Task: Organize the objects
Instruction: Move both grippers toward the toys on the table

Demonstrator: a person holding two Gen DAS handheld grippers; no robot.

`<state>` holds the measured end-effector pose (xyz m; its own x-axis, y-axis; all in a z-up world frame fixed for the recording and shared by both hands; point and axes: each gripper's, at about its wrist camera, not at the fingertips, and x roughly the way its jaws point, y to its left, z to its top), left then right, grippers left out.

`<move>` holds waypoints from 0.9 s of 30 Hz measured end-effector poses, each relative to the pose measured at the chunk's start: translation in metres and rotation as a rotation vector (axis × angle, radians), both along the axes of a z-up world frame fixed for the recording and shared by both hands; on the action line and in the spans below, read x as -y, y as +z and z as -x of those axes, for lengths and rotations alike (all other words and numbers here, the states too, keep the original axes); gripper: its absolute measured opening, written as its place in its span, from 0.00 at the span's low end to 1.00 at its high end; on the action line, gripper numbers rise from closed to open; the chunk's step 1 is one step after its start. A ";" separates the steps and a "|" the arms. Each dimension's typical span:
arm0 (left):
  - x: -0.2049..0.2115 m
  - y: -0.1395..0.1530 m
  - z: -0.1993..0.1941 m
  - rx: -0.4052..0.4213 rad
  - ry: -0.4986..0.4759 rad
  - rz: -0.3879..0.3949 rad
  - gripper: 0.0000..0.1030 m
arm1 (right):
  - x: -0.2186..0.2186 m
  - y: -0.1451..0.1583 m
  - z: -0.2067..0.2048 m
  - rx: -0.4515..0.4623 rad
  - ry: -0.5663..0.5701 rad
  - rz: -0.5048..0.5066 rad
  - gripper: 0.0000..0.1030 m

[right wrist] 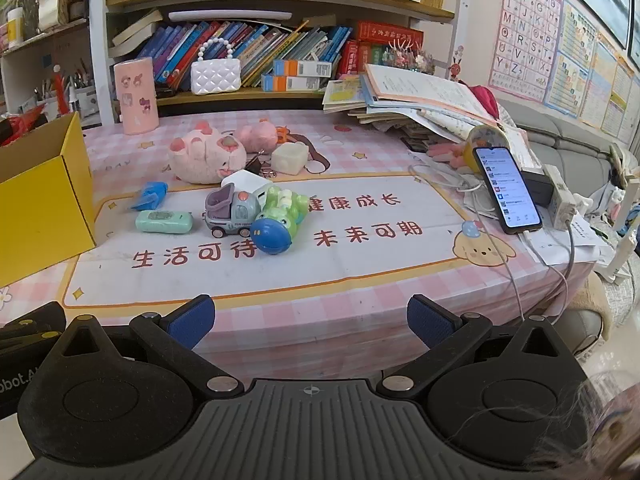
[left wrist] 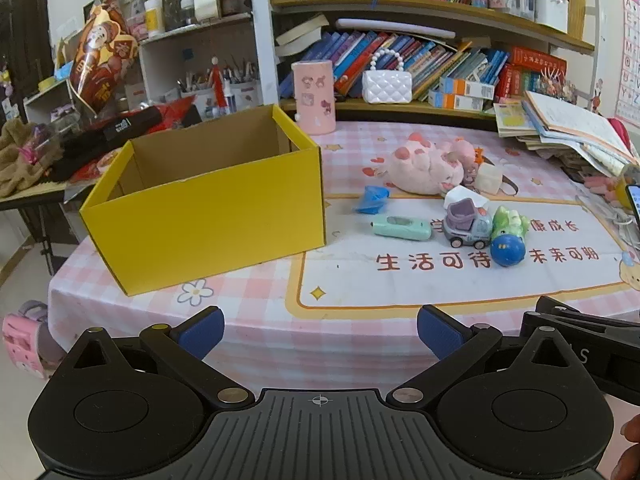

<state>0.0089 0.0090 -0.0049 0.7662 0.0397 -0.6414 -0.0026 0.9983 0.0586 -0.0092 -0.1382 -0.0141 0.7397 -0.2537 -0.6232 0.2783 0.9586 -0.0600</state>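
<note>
Both jaws spread wide and empty, the left hand-held gripper (left wrist: 320, 334) and right hand-held gripper (right wrist: 311, 322) hover at the desk (left wrist: 248, 320) edge; yellow box (left wrist: 208, 216) at ten o'clock of the toy truck (left wrist: 468, 226).

one yellow box (left wrist: 208, 216), two pink plush toys (left wrist: 420, 170), one toy truck (left wrist: 468, 226)

Wooden bookshelf crammed with colourful books (left wrist: 400, 56) behind pink checked cloth-covered surface (right wrist: 320, 304); alphabet poster (right wrist: 524, 28) on white wall; grey sofa (right wrist: 572, 148) right.
</note>
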 end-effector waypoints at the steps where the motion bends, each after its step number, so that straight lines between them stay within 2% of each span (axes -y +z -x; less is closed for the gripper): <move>1: 0.000 -0.001 -0.001 -0.002 -0.001 0.001 1.00 | 0.001 -0.001 -0.001 -0.003 -0.002 -0.001 1.00; 12: 0.008 -0.002 -0.017 -0.007 0.003 0.013 1.00 | 0.013 -0.003 -0.023 -0.023 0.012 -0.021 1.00; 16: 0.006 -0.001 -0.027 -0.002 -0.007 0.080 1.00 | 0.019 -0.002 -0.037 -0.019 0.039 -0.030 1.00; 21: 0.007 -0.002 -0.046 -0.009 0.043 0.121 1.00 | 0.021 0.000 -0.059 -0.004 0.108 -0.023 1.00; 24: 0.009 -0.006 -0.060 -0.030 0.069 0.159 1.00 | 0.028 0.000 -0.077 -0.003 0.154 -0.038 0.97; 27: 0.015 -0.008 -0.074 -0.048 0.113 0.154 1.00 | 0.038 -0.001 -0.100 -0.018 0.196 -0.054 0.86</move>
<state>0.0832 -0.0063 -0.0132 0.7307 0.0221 -0.6824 -0.1160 0.9890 -0.0921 0.0909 -0.1764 -0.0149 0.7606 -0.0714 -0.6453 0.0852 0.9963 -0.0098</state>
